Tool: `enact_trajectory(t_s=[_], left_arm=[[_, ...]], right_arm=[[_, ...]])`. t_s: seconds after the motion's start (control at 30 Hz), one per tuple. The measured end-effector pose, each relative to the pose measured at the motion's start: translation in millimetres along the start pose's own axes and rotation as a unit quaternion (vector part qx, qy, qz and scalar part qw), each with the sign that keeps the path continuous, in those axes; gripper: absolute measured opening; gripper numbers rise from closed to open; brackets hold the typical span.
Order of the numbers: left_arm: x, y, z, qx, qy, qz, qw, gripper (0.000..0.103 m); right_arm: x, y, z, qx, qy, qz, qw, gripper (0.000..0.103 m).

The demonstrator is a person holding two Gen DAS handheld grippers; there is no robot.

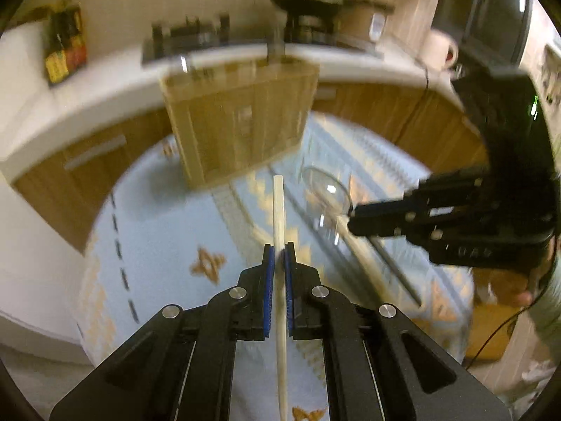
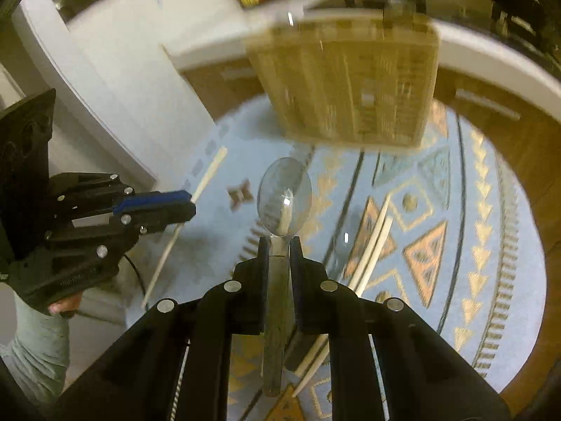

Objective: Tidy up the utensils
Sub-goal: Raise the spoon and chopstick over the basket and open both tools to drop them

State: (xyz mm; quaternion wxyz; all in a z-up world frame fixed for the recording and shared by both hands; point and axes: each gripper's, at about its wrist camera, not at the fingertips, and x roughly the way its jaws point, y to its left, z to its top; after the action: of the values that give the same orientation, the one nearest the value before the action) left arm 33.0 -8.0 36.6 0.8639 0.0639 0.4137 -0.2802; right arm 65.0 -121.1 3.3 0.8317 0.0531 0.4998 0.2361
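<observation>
My left gripper (image 1: pixel 278 256) is shut on a white chopstick (image 1: pixel 277 203) that runs straight out past its blue pads, above the table. My right gripper (image 2: pixel 280 245) is shut on the dark handle of a clear-bowled spoon (image 2: pixel 284 196), also held above the table. The right gripper (image 1: pixel 350 217) enters the left wrist view from the right, with the spoon (image 1: pixel 328 193) at its tips. The left gripper (image 2: pixel 189 207) and its chopstick (image 2: pixel 207 179) are at the left of the right wrist view. Two more white chopsticks (image 2: pixel 375 242) lie on the cloth.
A wooden utensil organizer (image 2: pixel 347 80) (image 1: pixel 242 119) stands at the far side of the round table, which has a blue patterned cloth (image 2: pixel 491 210). Wooden cabinets and a white counter curve behind. A sleeve and hand (image 2: pixel 38 329) hold the left gripper.
</observation>
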Motion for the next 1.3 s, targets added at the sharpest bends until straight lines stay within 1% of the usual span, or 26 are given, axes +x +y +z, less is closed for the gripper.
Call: enact_trajectory(t_s=[0.1, 0.13, 0.2, 0.3, 0.37, 0.47, 0.53, 0.6, 0.67, 0.7, 0.73, 0.83, 0.93, 1.03, 1.1, 1.13, 1.2, 1.3], left_arm=[[-19.2, -7.6, 24.8, -0.006, -0.053, 0.000, 0.9986, 0.004], [-28.0, -6.9, 31.0, -0.011, -0.072, 0.002, 0.9973, 0.004], [-41.3, -5.1, 46.9, -0.027, -0.112, 0.009, 0.9933, 0.004], [-53.0, 0.0, 69.3, -0.041, -0.157, 0.021, 0.9866, 0.004], [-57.0, -1.2, 84.4, -0.048, -0.182, 0.019, 0.9819, 0.004], [-58.1, -5.8, 104.5, -0.051, -0.219, 0.020, 0.9741, 0.004], [-57.7, -6.1, 114.8, -0.053, -0.241, 0.017, 0.9689, 0.004], [-55.2, -5.5, 125.2, -0.060, -0.268, 0.017, 0.9614, 0.004], [-51.0, -5.5, 131.4, -0.069, -0.302, 0.036, 0.9502, 0.004], [-48.8, -3.6, 133.5, -0.076, -0.315, 0.038, 0.9454, 0.004], [-46.3, -1.0, 135.3, -0.083, -0.328, 0.037, 0.9404, 0.004], [-34.9, 10.2, 139.4, -0.102, -0.379, 0.036, 0.9191, 0.004], [-22.3, 20.2, 145.9, -0.114, -0.401, 0.035, 0.9081, 0.004], [-9.6, 31.1, 150.3, -0.126, -0.409, 0.030, 0.9033, 0.004], [-1.2, 38.1, 152.8, -0.131, -0.415, 0.030, 0.8999, 0.004], [1.7, 39.5, 153.4, -0.130, -0.418, 0.033, 0.8986, 0.004], [9.6, 40.7, 153.2, -0.125, -0.419, 0.037, 0.8985, 0.004], [22.2, 40.9, 152.1, -0.117, -0.415, 0.044, 0.9012, 0.004]], right_arm=[[-32.8, 5.2, 12.2, -0.016, -0.058, -0.007, 0.998, 0.010], [-39.7, 7.9, 16.8, -0.020, -0.070, -0.008, 0.997, 0.010], [-57.6, 10.9, 26.4, -0.028, -0.100, -0.021, 0.994, 0.010], [-76.4, 12.5, 42.0, -0.027, -0.140, -0.025, 0.989, 0.010], [-89.4, 11.0, 54.1, -0.023, -0.178, -0.037, 0.983, 0.010], [-104.3, 4.6, 72.7, -0.011, -0.234, -0.046, 0.971, 0.010], [-113.1, 0.7, 82.8, -0.011, -0.282, -0.069, 0.957, 0.010], [-117.9, -1.7, 87.6, -0.015, -0.313, -0.080, 0.946, 0.010], [-118.0, -7.7, 93.1, -0.017, -0.350, -0.084, 0.933, 0.010], [-117.5, -11.4, 94.6, -0.016, -0.364, -0.086, 0.927, 0.010], [-115.4, -18.2, 96.7, -0.012, -0.384, -0.086, 0.919, 0.010], [-108.6, -35.0, 102.5, 0.002, -0.415, -0.090, 0.905, 0.010], [-95.7, -51.4, 113.2, 0.005, -0.428, -0.092, 0.899, 0.010], [-79.7, -63.3, 124.1, 0.002, -0.430, -0.101, 0.897, 0.010], [-73.0, -64.1, 126.4, -0.002, -0.428, -0.105, 0.898, 0.010], [-66.4, -65.3, 129.0, -0.007, -0.428, -0.114, 0.896, 0.010], [-56.5, -66.6, 132.9, -0.017, -0.426, -0.125, 0.896, 0.010], [-46.7, -68.4, 136.0, -0.025, -0.421, -0.132, 0.897, 0.010]])
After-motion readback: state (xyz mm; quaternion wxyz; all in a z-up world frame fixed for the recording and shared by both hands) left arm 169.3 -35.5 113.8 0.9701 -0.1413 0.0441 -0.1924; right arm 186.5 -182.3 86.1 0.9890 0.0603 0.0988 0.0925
